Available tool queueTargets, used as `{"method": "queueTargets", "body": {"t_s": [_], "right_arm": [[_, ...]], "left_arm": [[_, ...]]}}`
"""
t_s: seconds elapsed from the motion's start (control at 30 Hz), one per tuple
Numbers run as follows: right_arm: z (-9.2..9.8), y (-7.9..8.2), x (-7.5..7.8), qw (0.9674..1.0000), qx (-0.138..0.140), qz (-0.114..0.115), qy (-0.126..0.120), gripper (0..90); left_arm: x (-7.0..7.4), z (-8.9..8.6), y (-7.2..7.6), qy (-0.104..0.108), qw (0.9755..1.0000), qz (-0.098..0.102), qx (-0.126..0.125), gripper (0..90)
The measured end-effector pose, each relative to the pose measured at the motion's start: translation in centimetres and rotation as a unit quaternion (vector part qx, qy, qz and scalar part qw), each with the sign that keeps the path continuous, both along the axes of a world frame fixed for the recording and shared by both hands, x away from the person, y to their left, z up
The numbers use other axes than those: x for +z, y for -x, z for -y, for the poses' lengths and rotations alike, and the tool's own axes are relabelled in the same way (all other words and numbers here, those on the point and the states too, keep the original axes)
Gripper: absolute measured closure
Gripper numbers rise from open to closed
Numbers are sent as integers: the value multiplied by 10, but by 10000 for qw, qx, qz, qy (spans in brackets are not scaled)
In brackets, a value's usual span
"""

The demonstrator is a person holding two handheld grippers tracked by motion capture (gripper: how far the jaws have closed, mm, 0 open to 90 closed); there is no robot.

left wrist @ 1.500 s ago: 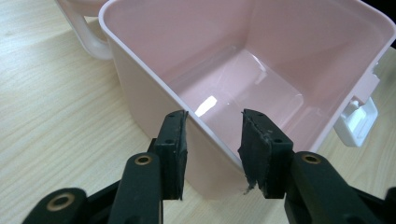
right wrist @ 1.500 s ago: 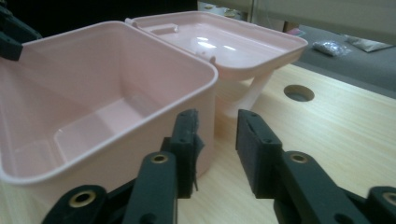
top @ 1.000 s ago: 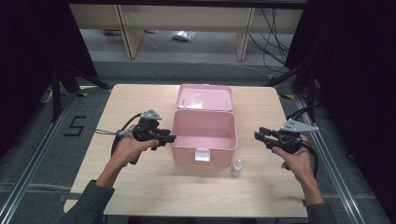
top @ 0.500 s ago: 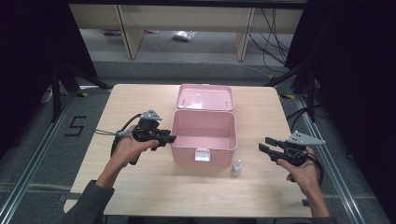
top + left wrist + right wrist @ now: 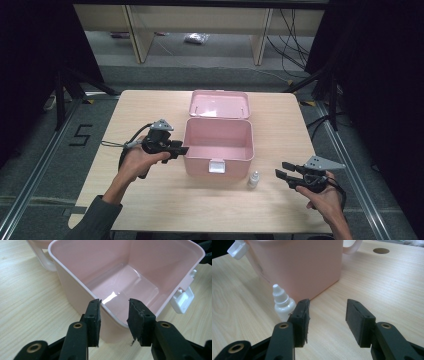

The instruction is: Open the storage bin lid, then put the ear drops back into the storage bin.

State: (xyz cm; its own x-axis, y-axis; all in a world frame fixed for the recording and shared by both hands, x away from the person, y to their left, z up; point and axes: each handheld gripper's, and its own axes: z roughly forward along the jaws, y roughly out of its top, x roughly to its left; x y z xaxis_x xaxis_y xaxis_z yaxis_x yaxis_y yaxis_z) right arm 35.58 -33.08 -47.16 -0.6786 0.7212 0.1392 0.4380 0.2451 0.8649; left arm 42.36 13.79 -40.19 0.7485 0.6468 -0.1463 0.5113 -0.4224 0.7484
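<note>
Left tongs [image 5: 183, 149]: narrow gap, straddling pink box [image 5: 218, 145] wall, frame centre.
Right tongs [image 5: 281, 170]: wide, lower right, near dropper bottle [image 5: 254, 179].

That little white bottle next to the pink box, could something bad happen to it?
Maybe. The little white bottle stands upright and looks easy to tip. In the right gripper view it sits off to the side of the right gripper, whose open jaws are not around it, so a straight push could knock it over. It also stands close to the pink box, which leaves one jaw little room. The left gripper has the box wall between its open jaws; squeezing might shift the box into the bottle.
</note>
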Motion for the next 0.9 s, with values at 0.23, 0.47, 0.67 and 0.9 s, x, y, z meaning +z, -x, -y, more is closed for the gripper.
{"method": "queueTargets", "body": {"t_s": [0.23,0.47,0.67,0.9], "right_arm": [[-5,7,-3,9993,187,201,242,548],[-10,15,-4,9992,255,140,264,545],[-15,17,-8,9988,328,158,332,544],[-22,14,-12,9988,347,91,337,514]], "left_arm": [[1,3,2,20,10000,15,-25,612],[-1,4,1,114,9999,-11,40,615],[0,3,1,6,10000,22,-3,618],[0,3,2,-7,10000,16,-50,622]]}}
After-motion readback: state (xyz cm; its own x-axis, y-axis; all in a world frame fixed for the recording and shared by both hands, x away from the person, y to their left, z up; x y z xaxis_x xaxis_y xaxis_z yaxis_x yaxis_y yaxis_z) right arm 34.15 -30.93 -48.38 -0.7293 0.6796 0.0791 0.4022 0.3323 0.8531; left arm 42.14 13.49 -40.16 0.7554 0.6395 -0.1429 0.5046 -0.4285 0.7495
